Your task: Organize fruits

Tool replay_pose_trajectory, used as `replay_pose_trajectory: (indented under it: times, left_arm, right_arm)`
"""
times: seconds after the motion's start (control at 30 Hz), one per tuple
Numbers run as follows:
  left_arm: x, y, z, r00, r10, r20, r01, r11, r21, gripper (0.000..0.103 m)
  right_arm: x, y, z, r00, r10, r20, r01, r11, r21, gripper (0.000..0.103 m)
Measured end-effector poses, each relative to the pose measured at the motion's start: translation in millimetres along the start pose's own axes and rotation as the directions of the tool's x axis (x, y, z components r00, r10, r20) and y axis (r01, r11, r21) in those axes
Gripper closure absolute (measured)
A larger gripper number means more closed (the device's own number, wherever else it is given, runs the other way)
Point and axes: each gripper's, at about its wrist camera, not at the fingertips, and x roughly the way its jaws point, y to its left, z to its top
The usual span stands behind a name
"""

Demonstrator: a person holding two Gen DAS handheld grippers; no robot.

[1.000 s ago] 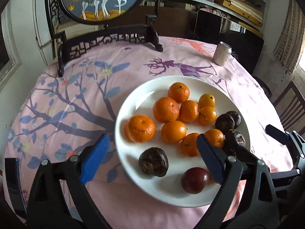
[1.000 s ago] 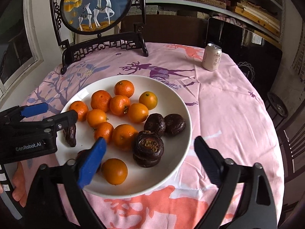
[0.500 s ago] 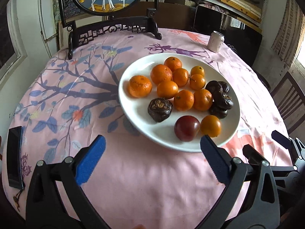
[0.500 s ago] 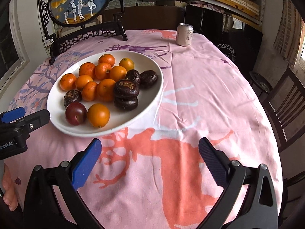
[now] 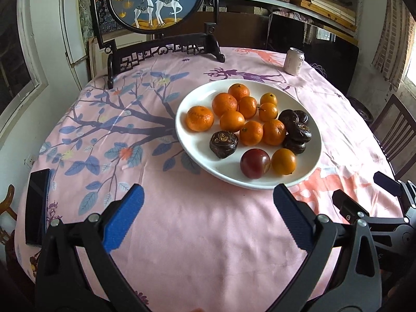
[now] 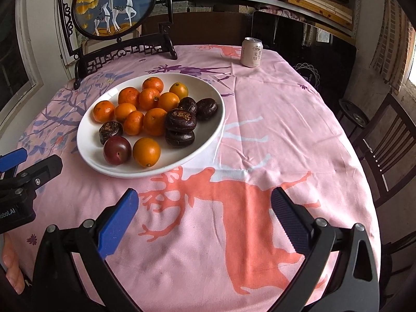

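Left gripper [image 5: 208,205] and right gripper [image 6: 204,204]: jaws spread wide, empty, above the tablecloth [image 5: 182,234]. Fruits sit on the white plate [image 5: 197,153], at 12 o'clock of the left gripper, 11 o'clock of the right.

The black body of the left gripper [image 6: 18,179] has white letters that read "obot.AI"; the start is cut off at the edge. The drink can [image 6: 251,52] has dark printed signs, too small to read.
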Motion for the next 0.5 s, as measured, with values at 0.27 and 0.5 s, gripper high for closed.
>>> replay_pose_trajectory:
  times: [0.27,0.5]
  left_arm:
    - [-2.7,-1.7,0.0,1.0,-0.008,0.002,0.008,1.0,0.003,0.002]
    - [-3.5,-2.8,0.1,1.0,-0.014,-0.001,0.014,1.0,0.003,0.002]
  right_arm:
    - [-4.4,0.8,0.8,1.0,0.0,0.009,0.0,1.0,0.0,0.001]
    - [-5.2,1.2,1.1,1.0,0.002,0.009,-0.002,1.0,0.001,0.001]
